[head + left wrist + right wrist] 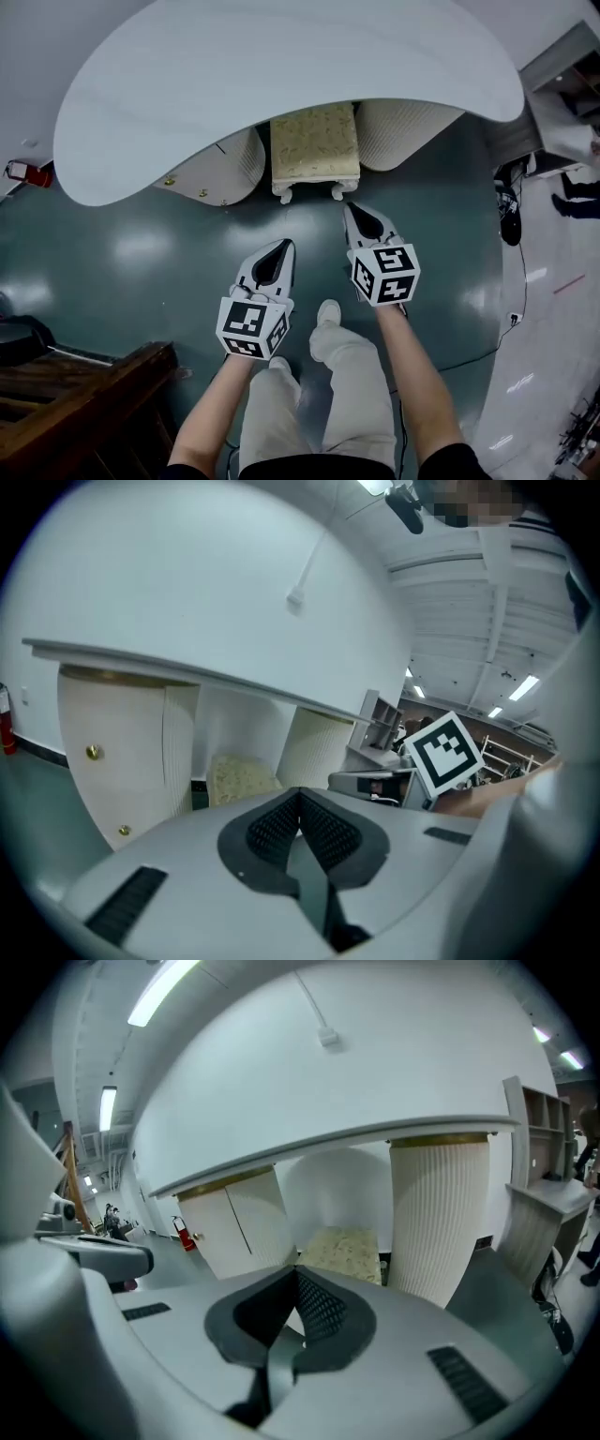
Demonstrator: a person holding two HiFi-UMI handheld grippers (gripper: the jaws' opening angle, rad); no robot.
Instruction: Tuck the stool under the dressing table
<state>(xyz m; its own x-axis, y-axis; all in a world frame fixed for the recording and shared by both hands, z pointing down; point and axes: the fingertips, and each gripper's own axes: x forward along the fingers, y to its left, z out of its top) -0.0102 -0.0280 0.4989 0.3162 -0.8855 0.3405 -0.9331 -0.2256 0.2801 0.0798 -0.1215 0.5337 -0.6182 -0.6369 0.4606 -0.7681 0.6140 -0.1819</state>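
The stool (pixel 314 145) has a cream patterned cushion and short white legs. It stands between the two ribbed white pedestals of the dressing table (pixel 187 103), its back half under the curved white top. My left gripper (pixel 283 245) hovers over the floor in front of the stool, shut and empty. My right gripper (pixel 348 208) is also shut and empty, its tip close to the stool's front right leg. In the left gripper view the cushion (pixel 240 778) shows beyond the shut gripper (pixel 300 793). From the right gripper (pixel 297 1270), the cushion (pixel 345 1245) lies straight ahead.
A dark wooden piece of furniture (pixel 84 398) stands at the near left. A red fire extinguisher (pixel 26 173) sits by the wall at far left. Cables and a dark device (pixel 511 220) lie to the right, near a grey shelf unit (pixel 562 103). The person's legs (pixel 347 370) are below the grippers.
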